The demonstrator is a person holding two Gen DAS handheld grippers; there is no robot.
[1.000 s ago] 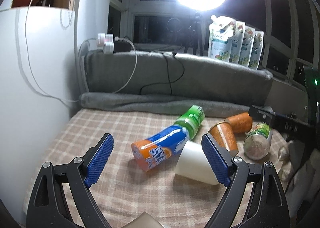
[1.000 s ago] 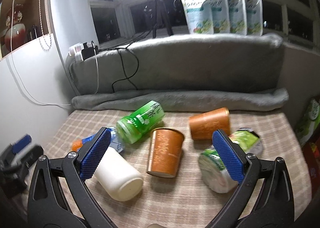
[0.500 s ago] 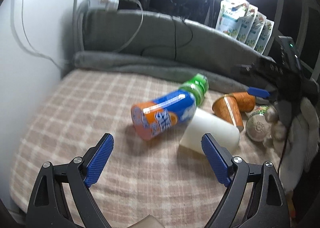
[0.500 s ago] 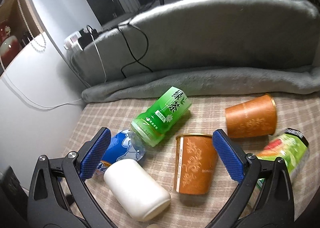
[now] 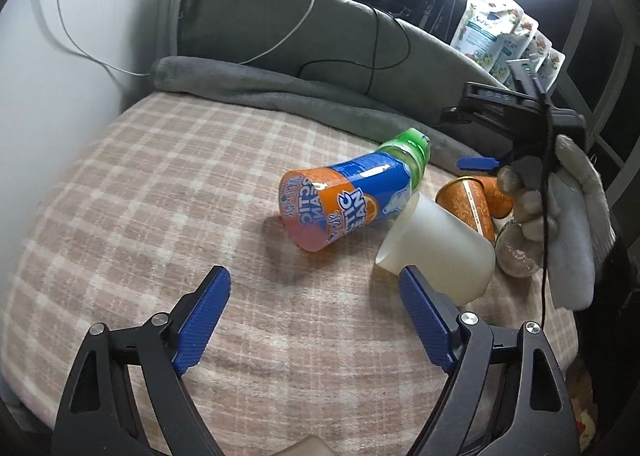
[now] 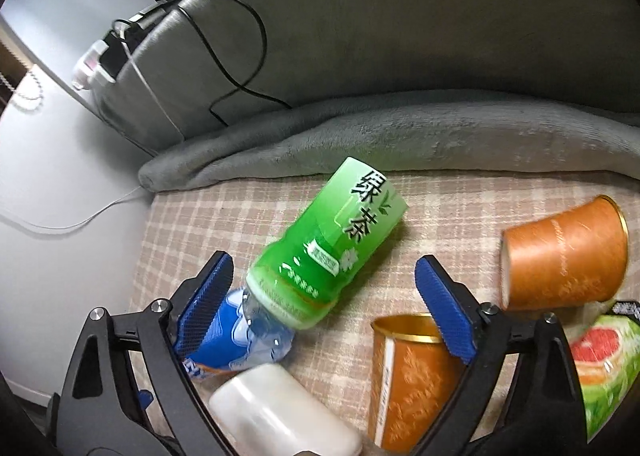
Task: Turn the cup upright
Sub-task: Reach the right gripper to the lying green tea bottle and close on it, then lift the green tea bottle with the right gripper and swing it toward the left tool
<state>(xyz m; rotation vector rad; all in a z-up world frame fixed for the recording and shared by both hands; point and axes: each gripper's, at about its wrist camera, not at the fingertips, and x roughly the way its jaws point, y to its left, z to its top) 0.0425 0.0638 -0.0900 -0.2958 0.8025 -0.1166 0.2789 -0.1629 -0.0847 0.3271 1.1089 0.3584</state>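
Observation:
Several cups lie on their sides on a checked cloth [image 5: 160,195]. A white cup [image 5: 438,252] lies just beyond my left gripper's right finger; it also shows in the right wrist view [image 6: 280,412]. An orange-and-blue cup [image 5: 340,203] lies beside it. A green tea cup [image 6: 332,240] lies between my right gripper's fingers, farther off. Two orange paper cups [image 6: 412,376] [image 6: 564,256] lie to the right. My left gripper [image 5: 316,316] is open and empty. My right gripper [image 6: 324,308] is open and empty above the cups.
A grey rolled blanket [image 6: 400,135] and a grey padded back [image 5: 280,27] with cables bound the far side. A white wall [image 5: 60,55] stands at the left. A grapefruit-print cup [image 6: 608,360] lies at the far right. Refill pouches [image 5: 488,27] stand behind.
Both grippers moved forward and lower toward the cups. The right gripper moved in over the green cup. Both stay open.

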